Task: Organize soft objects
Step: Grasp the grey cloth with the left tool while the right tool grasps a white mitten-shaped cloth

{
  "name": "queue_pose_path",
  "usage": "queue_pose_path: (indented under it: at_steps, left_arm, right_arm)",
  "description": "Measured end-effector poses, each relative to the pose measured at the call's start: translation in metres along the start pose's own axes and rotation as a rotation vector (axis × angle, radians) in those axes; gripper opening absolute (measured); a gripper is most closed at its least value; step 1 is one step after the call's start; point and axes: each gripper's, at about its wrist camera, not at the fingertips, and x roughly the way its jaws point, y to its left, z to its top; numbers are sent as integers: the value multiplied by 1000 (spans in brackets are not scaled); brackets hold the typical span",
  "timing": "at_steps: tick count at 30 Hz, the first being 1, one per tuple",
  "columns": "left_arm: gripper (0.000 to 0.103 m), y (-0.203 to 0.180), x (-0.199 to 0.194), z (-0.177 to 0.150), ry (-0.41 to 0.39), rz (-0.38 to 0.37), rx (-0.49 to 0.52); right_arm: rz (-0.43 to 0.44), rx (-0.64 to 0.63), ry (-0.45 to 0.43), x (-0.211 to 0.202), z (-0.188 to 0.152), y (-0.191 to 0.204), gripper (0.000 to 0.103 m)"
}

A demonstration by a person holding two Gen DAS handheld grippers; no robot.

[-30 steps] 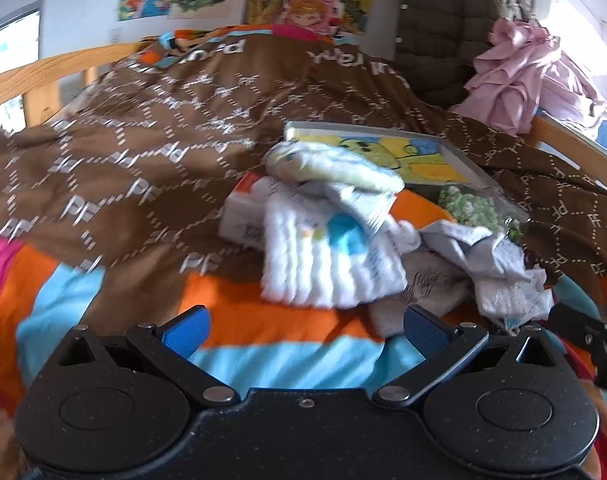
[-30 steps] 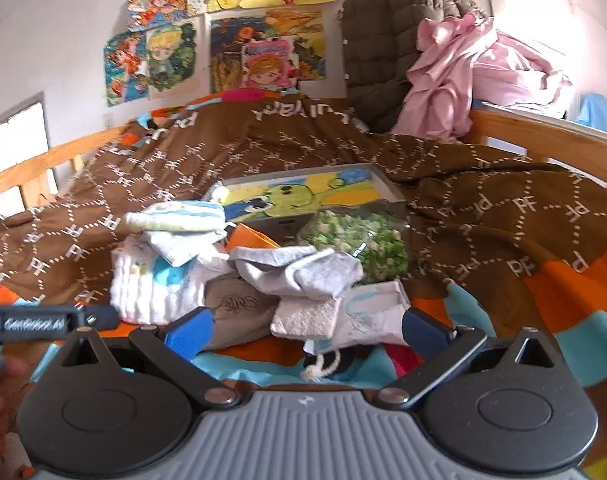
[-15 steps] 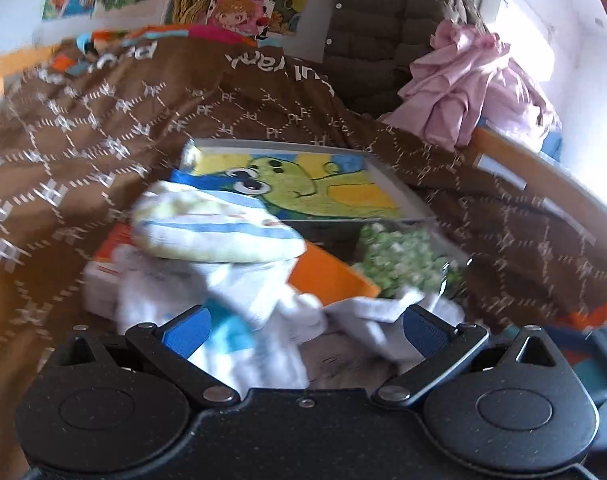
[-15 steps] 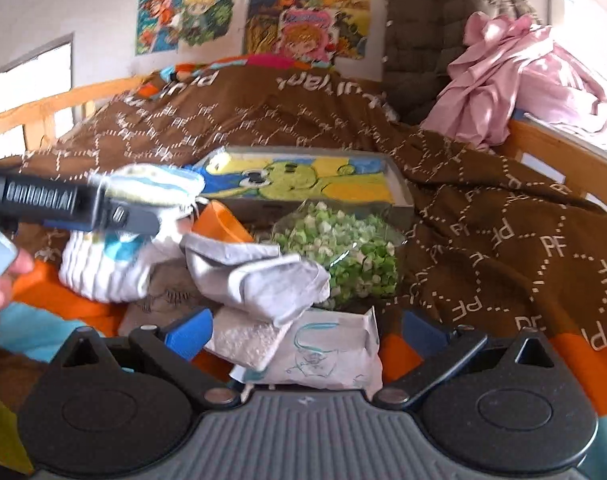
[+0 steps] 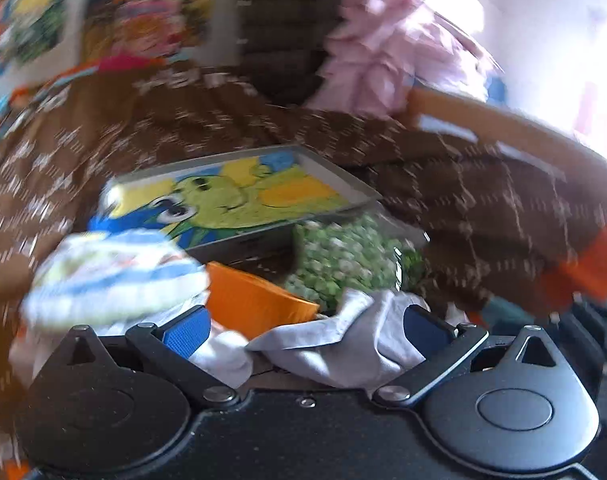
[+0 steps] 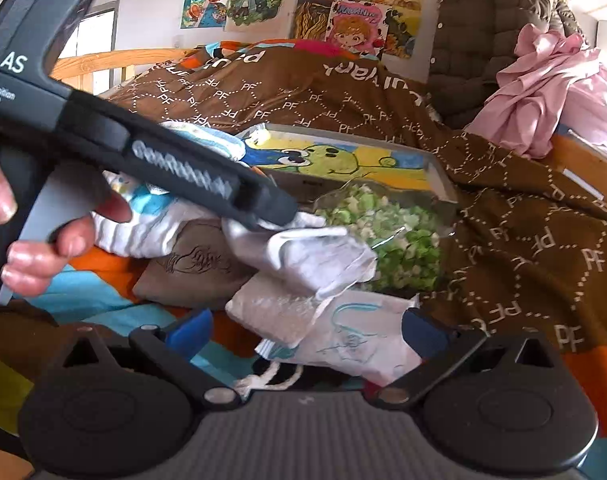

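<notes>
My left gripper (image 5: 303,326), jaws spread, straddles a grey cloth (image 5: 343,344) in the near pile on the "PF"-patterned blanket (image 6: 523,220); my right gripper (image 6: 305,330), jaws also spread, frames a white cloth (image 6: 343,340).

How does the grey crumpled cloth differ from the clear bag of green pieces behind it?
The grey crumpled cloth is opaque, plain fabric; the clear bag of green pieces is see-through plastic with chopped contents. The left gripper has the cloth between its open fingers; the bag lies outside them. Both rest in one pile on the patterned blanket.
</notes>
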Motion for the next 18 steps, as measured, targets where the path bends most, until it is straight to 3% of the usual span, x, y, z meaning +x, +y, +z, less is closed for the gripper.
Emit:
queue_pose_path:
  at_steps: [5,9,18]
  left_arm:
    - [102,-5,21,6,111,-61,84]
    - [102,-6,31,11,195,-96,128]
    - [76,-3,41,22,303,-138,108]
  right_arm:
    - [49,55,-1,7,-3,-5,102]
    - [44,64,-9,12,-5,-7,93]
    - [18,24,-30,15,-5,0,83]
